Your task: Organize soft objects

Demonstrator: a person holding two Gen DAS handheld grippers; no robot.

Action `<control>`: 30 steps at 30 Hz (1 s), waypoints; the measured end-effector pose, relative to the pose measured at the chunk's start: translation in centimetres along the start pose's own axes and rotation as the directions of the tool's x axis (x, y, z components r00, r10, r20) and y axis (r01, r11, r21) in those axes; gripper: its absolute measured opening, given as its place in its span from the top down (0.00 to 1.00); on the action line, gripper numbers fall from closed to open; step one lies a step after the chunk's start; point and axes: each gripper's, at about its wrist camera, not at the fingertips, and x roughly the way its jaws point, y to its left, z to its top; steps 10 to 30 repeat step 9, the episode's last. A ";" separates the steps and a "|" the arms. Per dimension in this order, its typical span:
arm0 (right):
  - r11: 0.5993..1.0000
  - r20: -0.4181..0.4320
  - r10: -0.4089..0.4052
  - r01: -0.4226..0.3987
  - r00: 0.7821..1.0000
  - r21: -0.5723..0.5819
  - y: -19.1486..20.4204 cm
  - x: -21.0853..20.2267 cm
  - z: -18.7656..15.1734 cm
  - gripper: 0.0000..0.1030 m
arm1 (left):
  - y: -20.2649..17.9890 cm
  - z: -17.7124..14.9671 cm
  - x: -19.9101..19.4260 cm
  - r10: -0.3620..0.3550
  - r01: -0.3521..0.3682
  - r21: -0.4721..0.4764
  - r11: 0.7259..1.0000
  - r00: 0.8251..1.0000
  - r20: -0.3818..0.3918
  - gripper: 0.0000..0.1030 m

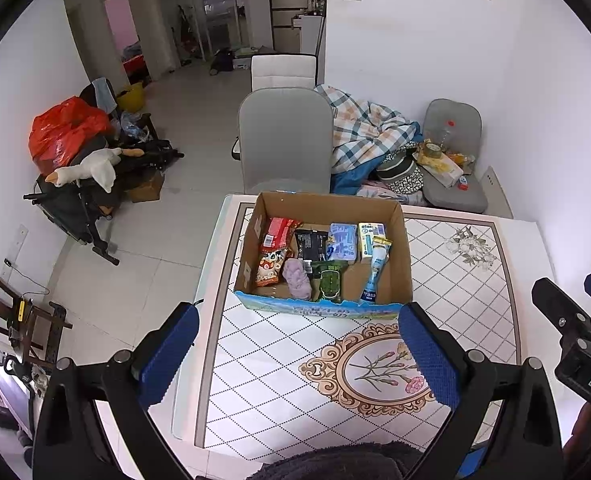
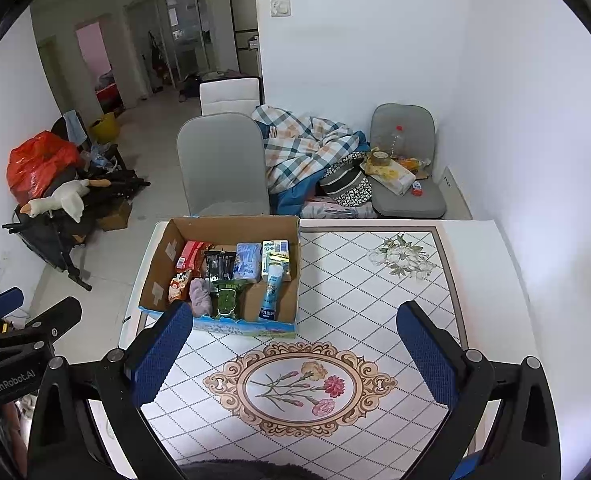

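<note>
Nearest to the cameras, the left gripper (image 1: pixel 297 354) is held above the bench (image 1: pixel 467 312) with its blue-padded fingers (image 1: pixel 167 354) spread wide and nothing between them. The right gripper (image 2: pixel 295 350) is held likewise, its fingers (image 2: pixel 427 354) spread apart and empty, over the oval flower medallion (image 2: pixel 299 388) printed on the bench top.

Just beyond the medallion, an open cardboard box (image 1: pixel 395 272) is set on the bench, its blue printed front wall turned toward the grippers. The soft objects are kept inside it: a lilac plush piece (image 1: pixel 297 278) lies near the front, with a green packet (image 1: pixel 329 282) just beside it on the right and a blue tube (image 1: pixel 377 270) against the right wall. Red snack packets (image 1: pixel 275 248) are stacked along the left wall, while a dark pouch (image 1: pixel 310 244), a pale blue tissue pack (image 1: pixel 342 241) and a white and yellow pack (image 1: pixel 369 236) are lined up toward the back.

Behind the box, a grey chair (image 1: pixel 285 140) is drawn up to the bench, and a checked blanket (image 1: pixel 365 128) is heaped to the right of that chair
</note>
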 end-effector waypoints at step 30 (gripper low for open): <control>1.000 0.000 -0.001 0.001 1.000 0.001 0.1 0.0 0.2 0.00 | -0.2 0.1 0.0 0.007 -0.007 0.002 1.000 1.000 0.010 0.01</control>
